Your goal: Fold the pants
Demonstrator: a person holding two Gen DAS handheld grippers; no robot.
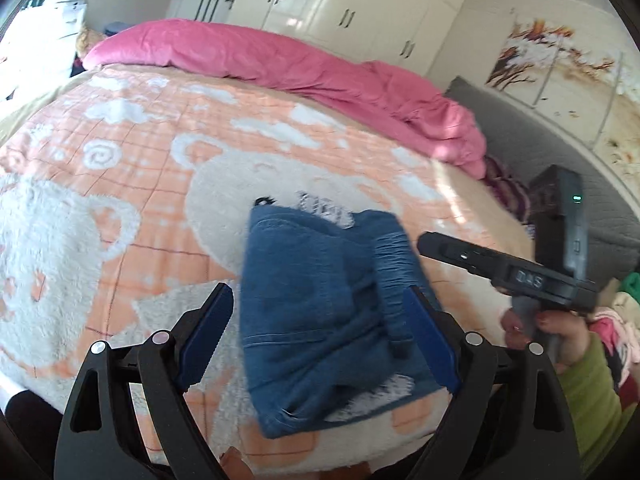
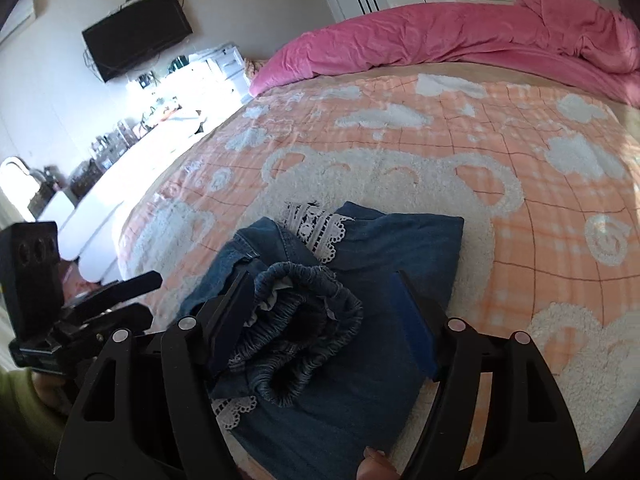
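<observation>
Blue denim pants [image 1: 320,312] with white lace trim lie folded into a small bundle on the bed [image 1: 120,208]. In the right wrist view the pants [image 2: 380,248] show their elastic waistband [image 2: 304,324] bunched on top. My left gripper [image 1: 324,324] is open, its blue pads on either side of the bundle, just above it. My right gripper [image 2: 324,312] is open, its jaws standing wide around the waistband. The right gripper also shows at the right of the left wrist view [image 1: 512,268], held in a hand.
The bed carries a peach and white bear blanket [image 2: 400,152]. A pink duvet [image 1: 280,60] lies bunched along the far side. White wardrobes [image 1: 360,4] stand behind. A wall TV [image 2: 136,36] and a cluttered white counter [image 2: 132,140] are to the left.
</observation>
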